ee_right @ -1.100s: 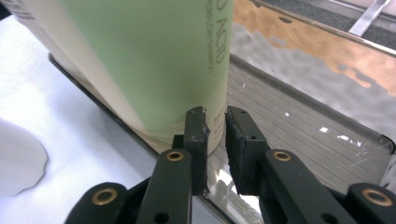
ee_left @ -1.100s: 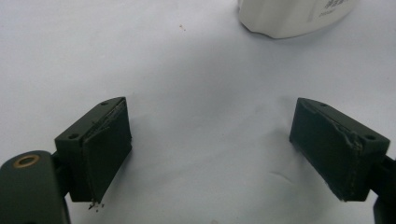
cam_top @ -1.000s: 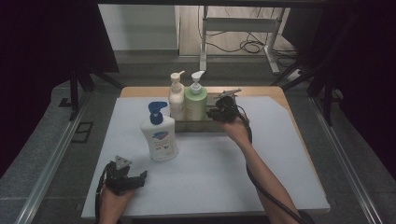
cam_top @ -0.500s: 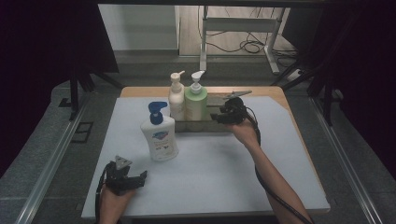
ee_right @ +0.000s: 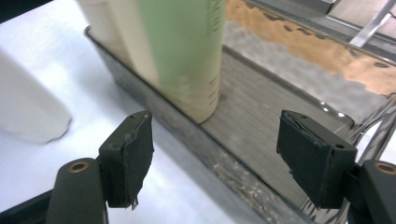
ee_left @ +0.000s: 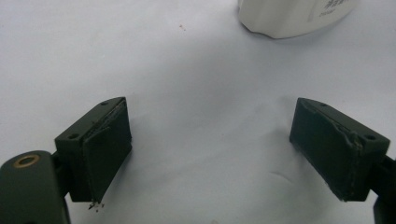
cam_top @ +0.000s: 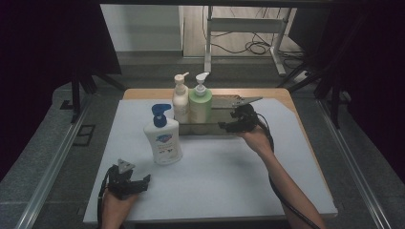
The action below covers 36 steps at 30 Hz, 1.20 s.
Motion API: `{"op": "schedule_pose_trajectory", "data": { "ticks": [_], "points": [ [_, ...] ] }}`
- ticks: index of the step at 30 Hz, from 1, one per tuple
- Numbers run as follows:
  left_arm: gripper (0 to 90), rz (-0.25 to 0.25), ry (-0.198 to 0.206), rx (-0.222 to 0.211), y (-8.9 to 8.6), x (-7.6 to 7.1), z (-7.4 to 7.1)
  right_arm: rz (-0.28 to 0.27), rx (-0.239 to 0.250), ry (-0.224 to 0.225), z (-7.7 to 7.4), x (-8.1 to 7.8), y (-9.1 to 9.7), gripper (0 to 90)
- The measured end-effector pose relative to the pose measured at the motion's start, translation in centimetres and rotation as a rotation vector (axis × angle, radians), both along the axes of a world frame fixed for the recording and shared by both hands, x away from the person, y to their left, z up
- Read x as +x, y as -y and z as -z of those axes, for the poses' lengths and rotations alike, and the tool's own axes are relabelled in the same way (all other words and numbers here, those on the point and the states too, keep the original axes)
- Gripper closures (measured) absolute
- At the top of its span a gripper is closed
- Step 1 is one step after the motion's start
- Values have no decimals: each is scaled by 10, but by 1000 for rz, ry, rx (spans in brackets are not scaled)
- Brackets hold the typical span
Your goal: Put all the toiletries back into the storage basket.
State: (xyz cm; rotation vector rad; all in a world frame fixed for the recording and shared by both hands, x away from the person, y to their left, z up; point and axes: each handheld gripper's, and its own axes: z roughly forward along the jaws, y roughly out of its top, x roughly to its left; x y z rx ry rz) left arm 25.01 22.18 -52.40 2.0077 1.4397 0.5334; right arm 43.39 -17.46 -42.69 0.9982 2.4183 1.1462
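Jaws on the right gripper have just been opening and now stand wide apart with nothing between them. Right in front of them stands the green bottle, upright in the shiny metal tray, touching a cream bottle on its far side. It looks like the green bottle has just been set down in the tray and let go. Jaws on the left gripper are spread wide too, resting low over bare white tabletop and holding nothing.

One more bottle, the white one with the blue pump, stands on the tabletop outside the tray, just ahead of the left jaws. The next move is likely to fetch it: open jaws must go around its body, squeeze it, and lift it into the free room in the tray beside the green bottle.

A white sheet covers the wooden tabletop. Around it the room is dark, with a grey floor and cables lying behind.
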Motion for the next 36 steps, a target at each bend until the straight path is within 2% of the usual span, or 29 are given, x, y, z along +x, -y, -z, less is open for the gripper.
{"op": "schedule_pose_trajectory", "data": {
  "ticks": [9,13,19,27,36],
  "points": [
    [123,0,0,0,0,0,0,-55,-29,10,-4,-20,-1,186],
    [123,0,1,0,0,0,0,-54,-31,22,-6,-28,1,145],
    [123,0,0,0,0,0,0,-55,-47,33,-6,-38,6,135],
    [124,0,0,0,0,0,0,-63,-41,34,-1,-51,13,116],
    [124,0,0,0,0,0,0,-58,-57,43,6,-67,26,64]
  ]
}}
